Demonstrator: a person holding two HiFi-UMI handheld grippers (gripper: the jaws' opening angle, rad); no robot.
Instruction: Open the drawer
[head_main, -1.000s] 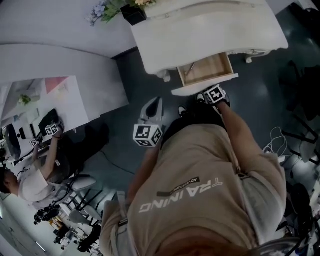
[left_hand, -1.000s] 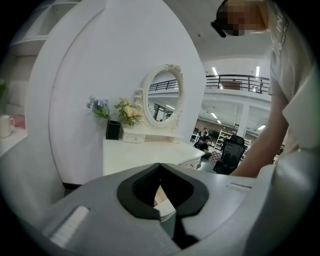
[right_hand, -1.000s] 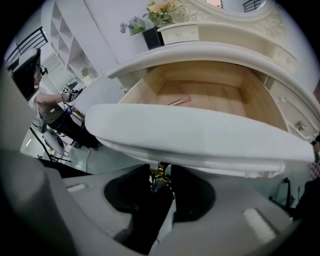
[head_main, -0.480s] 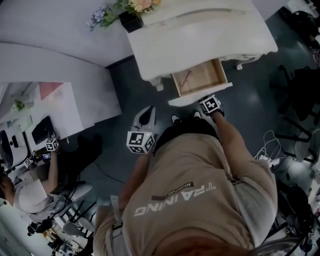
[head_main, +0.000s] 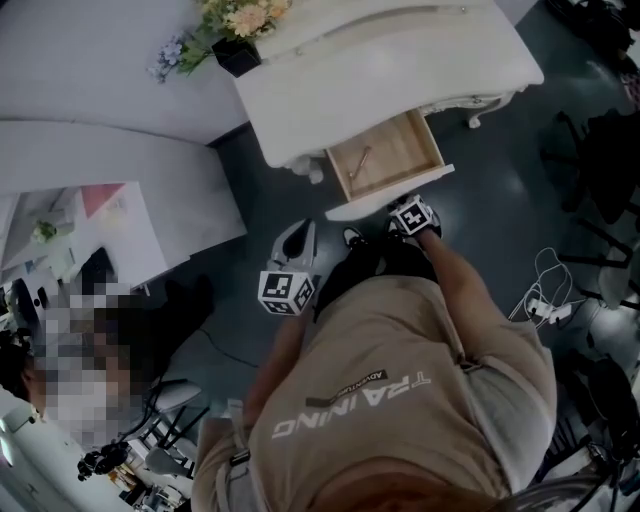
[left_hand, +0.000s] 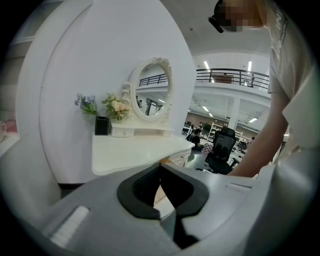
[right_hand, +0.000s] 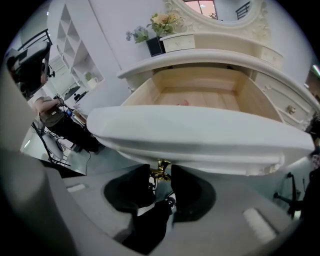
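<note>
The white dressing table (head_main: 390, 50) has its drawer (head_main: 385, 160) pulled out, showing a pale wooden inside. Something small and pinkish (head_main: 360, 158) lies on the drawer's floor. My right gripper (head_main: 407, 208) sits at the drawer's white front (right_hand: 200, 135). In the right gripper view my right gripper (right_hand: 161, 176) is shut on the gold handle (right_hand: 161, 168) under that front. My left gripper (head_main: 300, 230) hangs over the dark floor to the drawer's left, apart from the table. In the left gripper view my left gripper (left_hand: 161, 192) holds nothing and its jaws stand together.
A black vase of flowers (head_main: 232, 40) and an oval mirror (left_hand: 152, 90) stand at the table's back. A curved white wall (head_main: 120, 150) lies to the left, with a seated person beyond it. Cables and a power strip (head_main: 545, 300) lie on the floor at right.
The drawer has come a little farther out of the table with my right gripper still on its handle. The head view has shifted; my left gripper has stayed beside the drawer.
</note>
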